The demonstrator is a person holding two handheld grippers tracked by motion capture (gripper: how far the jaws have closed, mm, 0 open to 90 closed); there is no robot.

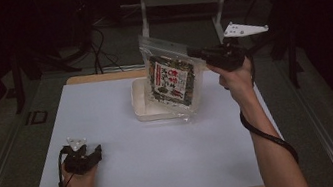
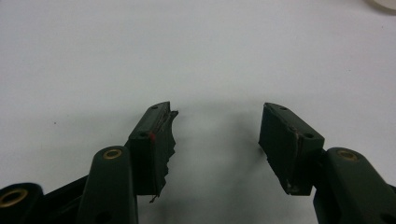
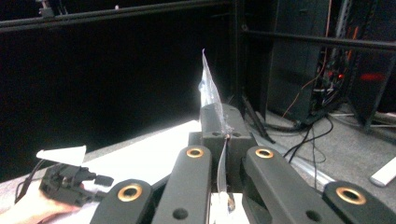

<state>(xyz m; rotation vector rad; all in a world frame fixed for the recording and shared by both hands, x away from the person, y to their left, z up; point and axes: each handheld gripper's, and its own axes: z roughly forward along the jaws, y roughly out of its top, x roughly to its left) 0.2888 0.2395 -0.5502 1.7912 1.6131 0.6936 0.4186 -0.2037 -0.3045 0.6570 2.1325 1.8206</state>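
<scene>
- while the room around it sits in near darkness, the white table top is the lit thing here and the biggest, a pale sheet on a wooden board, and everything else is placed from it.
- a shallow white tray rests toward the far edge of the table, a little right of its middle.
- a clear plastic snack bag with a dark printed label in red and white hangs tilted in the air over the tray, its lower corner dipping toward the tray's right end; whether it touches i can't tell.
- the right gripper is up above the far right part of the table, jaws closed flat on the bag's upper right edge; from its own camera the thin film stands pinched between the pads.
- the left gripper sits low over the near left part of the table, well apart from the tray, its jaws spread wide with only bare surface between them.
</scene>
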